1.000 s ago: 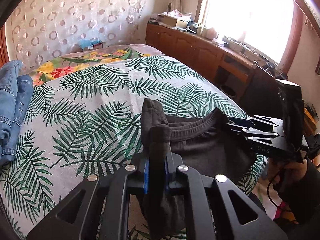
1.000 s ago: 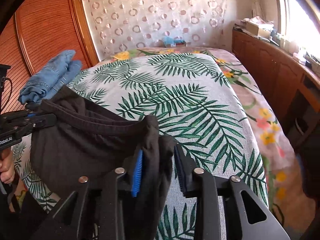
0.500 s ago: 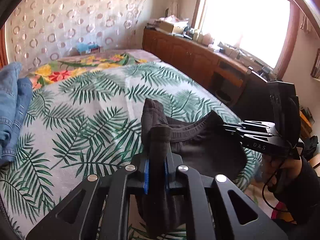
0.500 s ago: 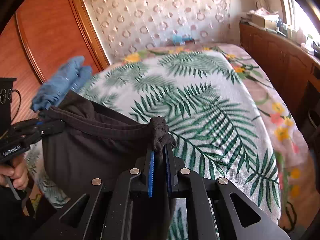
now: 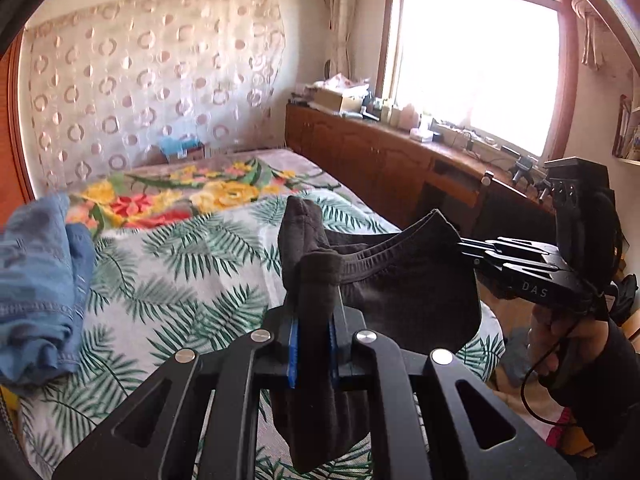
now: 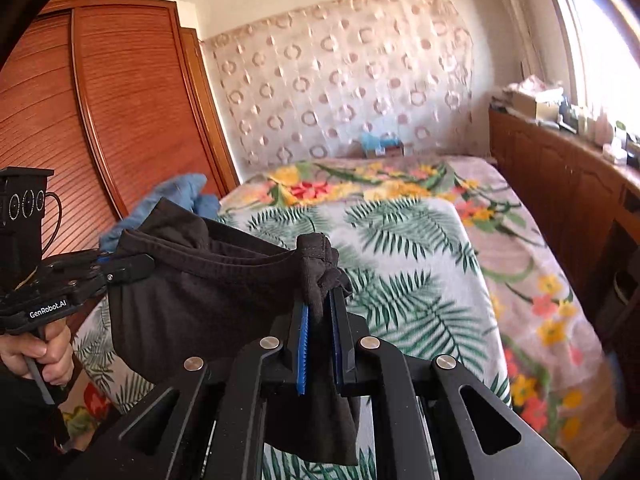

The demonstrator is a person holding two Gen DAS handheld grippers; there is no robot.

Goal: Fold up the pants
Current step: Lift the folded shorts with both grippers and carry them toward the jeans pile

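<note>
Both ends of the dark brown fabric pants (image 5: 400, 280) waistband are now clamped, your right gripper (image 6: 320, 344) having just closed like your left gripper (image 5: 312, 344), lifted clear of the palm-leaf-print bed (image 5: 180, 280), ready for spreading.

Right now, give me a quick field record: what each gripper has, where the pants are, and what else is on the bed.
left gripper: jaws shut on one waistband corner
right gripper: jaws shut on the other waistband corner
black pants: held up between both grippers, hanging above the bed's near end
bed: palm-leaf cover
blue jeans: heaped at the bed's left side
fold: not yet started
</note>
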